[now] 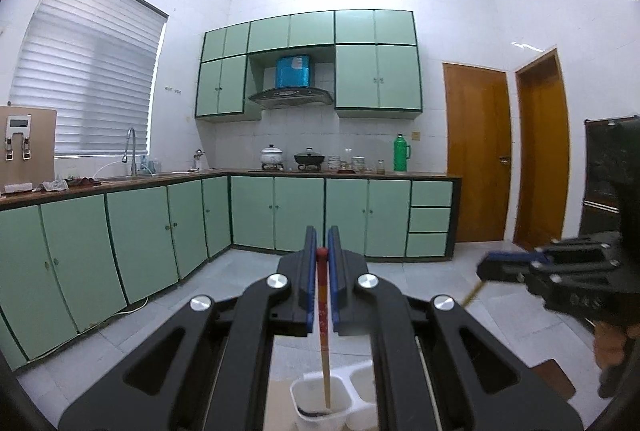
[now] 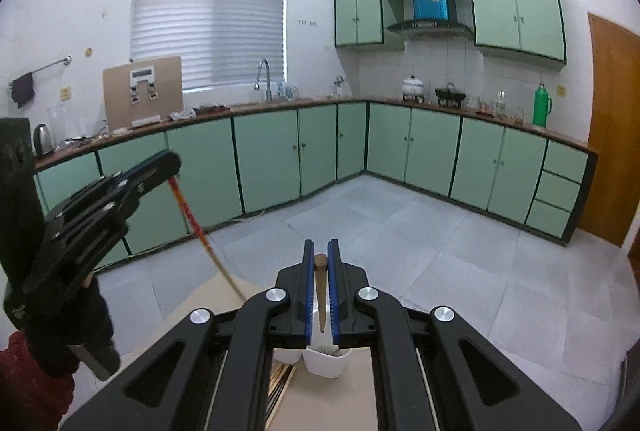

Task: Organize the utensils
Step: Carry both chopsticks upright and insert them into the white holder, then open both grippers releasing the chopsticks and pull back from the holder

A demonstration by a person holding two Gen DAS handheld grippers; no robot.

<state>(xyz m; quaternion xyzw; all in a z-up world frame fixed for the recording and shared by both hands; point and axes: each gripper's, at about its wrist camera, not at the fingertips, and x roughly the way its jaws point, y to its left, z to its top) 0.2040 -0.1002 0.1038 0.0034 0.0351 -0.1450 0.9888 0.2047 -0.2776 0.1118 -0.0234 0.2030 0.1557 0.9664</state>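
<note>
1. The left gripper (image 1: 321, 251) is clamped narrow on a red-topped chopstick (image 1: 323, 315), which hangs down into a white cup (image 1: 316, 401)
2. That cup stands on the worktop (image 1: 280, 407), touching a second white cup (image 1: 362, 391) on its right
3. The right gripper (image 2: 321, 259) is pinched narrow on a brown wooden stick (image 2: 321, 295), held above a white cup (image 2: 326, 365)
4. Loose chopsticks (image 2: 280, 387) lie on the worktop just left of that cup

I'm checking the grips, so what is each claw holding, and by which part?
Left claw pinches a red chopstick at its top end. Right claw pinches a brown stick at its rounded top end.
</note>
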